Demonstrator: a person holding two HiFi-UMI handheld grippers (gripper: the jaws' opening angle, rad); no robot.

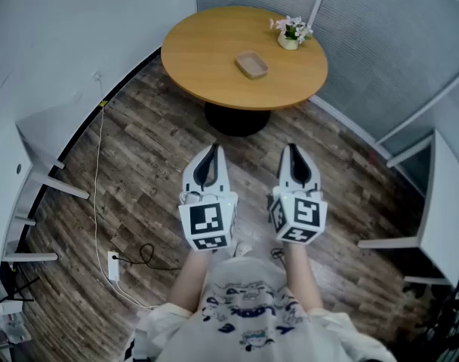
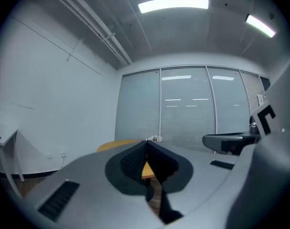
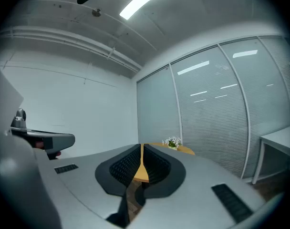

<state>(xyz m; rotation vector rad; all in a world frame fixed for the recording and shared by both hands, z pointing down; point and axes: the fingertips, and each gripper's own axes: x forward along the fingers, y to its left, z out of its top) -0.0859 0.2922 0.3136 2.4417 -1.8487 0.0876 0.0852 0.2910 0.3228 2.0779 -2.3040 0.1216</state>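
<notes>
Both clenched on nothing, the left gripper (image 1: 211,151) and right gripper (image 1: 293,149) hover side by side above the wood floor (image 1: 139,172), aimed toward the tan dish (image 1: 251,65) lying mid-top on the far round table (image 1: 207,81), well apart.

Smooth matt wooden table (image 1: 207,55), grainy wood-plank floor (image 1: 150,164), matt grey plastic left gripper (image 1: 212,151) and right gripper (image 1: 292,150)

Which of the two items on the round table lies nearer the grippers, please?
The flat tan dish near the middle of the table; the pot of white flowers stands farther off, by the far edge.
</notes>
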